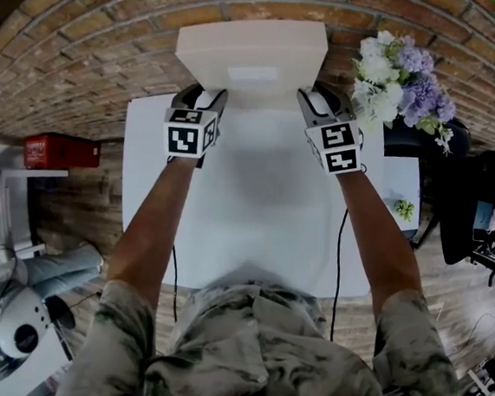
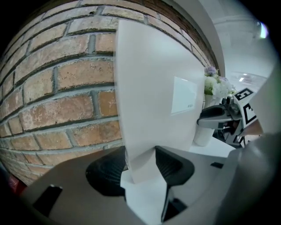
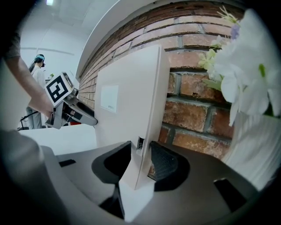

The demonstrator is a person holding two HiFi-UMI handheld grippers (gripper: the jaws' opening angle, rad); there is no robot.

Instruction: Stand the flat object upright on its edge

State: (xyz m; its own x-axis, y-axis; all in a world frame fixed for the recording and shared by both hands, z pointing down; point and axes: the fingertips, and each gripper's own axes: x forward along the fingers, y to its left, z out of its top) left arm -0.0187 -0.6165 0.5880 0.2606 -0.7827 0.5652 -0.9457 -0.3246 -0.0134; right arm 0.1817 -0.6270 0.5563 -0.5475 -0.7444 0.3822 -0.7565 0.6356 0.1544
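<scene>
Head view shows the flat white box (image 1: 248, 58) standing upright on its long edge at the far side of the white table (image 1: 256, 202), right in front of the brick wall (image 1: 89, 38), its broad face with a small pale label (image 1: 251, 73) turned towards the person. The left gripper (image 1: 203, 94) has the box's left end, and in the left gripper view both dark pads press on the panel (image 2: 153, 88), a firm hold by that gripper (image 2: 140, 163). The right gripper (image 1: 314, 99) straddles the right end; in the right gripper view the box (image 3: 127, 101) stands between its jaws (image 3: 140, 160), which look slightly slack around it, brick showing beside the far pad. White and lilac flowers (image 1: 402, 81) stand just right of the box.
</scene>
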